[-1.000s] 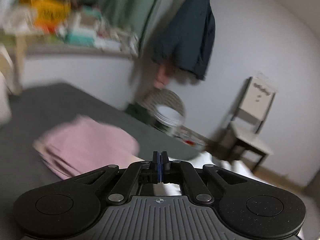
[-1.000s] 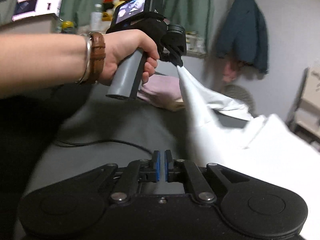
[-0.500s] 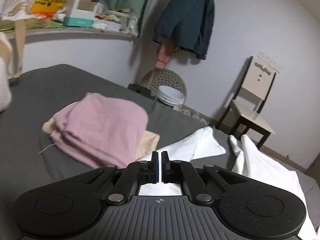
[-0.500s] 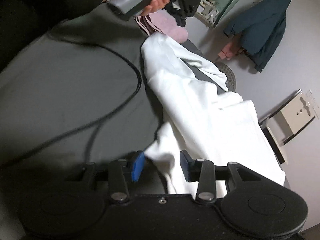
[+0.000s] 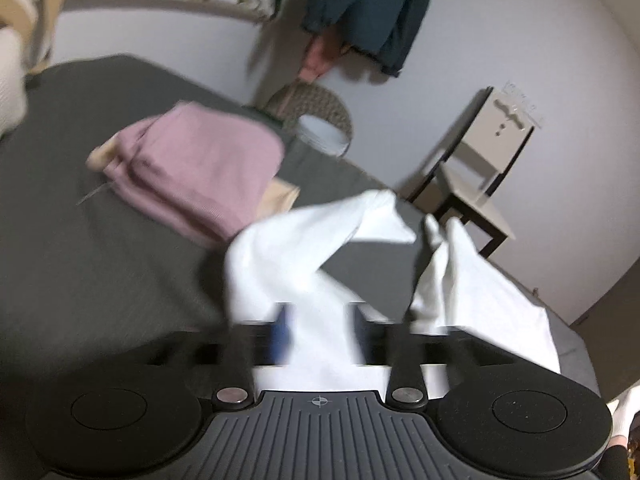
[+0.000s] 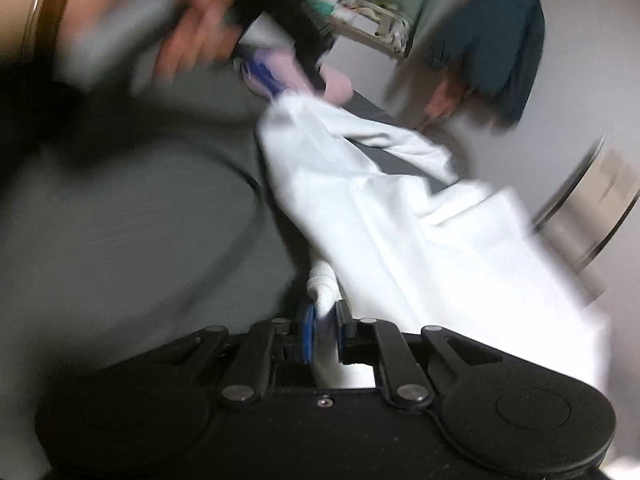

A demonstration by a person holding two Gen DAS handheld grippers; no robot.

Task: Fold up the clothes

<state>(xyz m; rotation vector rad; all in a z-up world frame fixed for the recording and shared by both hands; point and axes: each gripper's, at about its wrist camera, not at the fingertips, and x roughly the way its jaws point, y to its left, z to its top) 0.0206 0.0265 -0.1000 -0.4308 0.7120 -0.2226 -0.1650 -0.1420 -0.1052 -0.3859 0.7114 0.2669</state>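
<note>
A white garment (image 5: 280,248) lies crumpled on the grey bed (image 5: 80,260), one sleeve thrown toward the far edge. My left gripper (image 5: 320,332) is blurred, and its blue pads stand apart with white cloth running between them. In the right wrist view the same garment (image 6: 400,220) stretches from the left gripper (image 6: 284,76), held by a hand (image 6: 192,36), down to my right gripper (image 6: 325,330). The right gripper is shut on a bunched edge of the cloth.
A folded pink stack (image 5: 196,168) sits on the bed beyond the white garment. A woven basket (image 5: 316,112) and a chair (image 5: 480,168) stand past the bed's far edge. A dark jacket (image 5: 368,12) hangs on the wall. A black cable (image 6: 248,176) crosses the bed.
My right gripper was open and has shut on the white garment's edge. My left gripper's pads, pressed together before, have spread apart. Both views are now blurred by movement.
</note>
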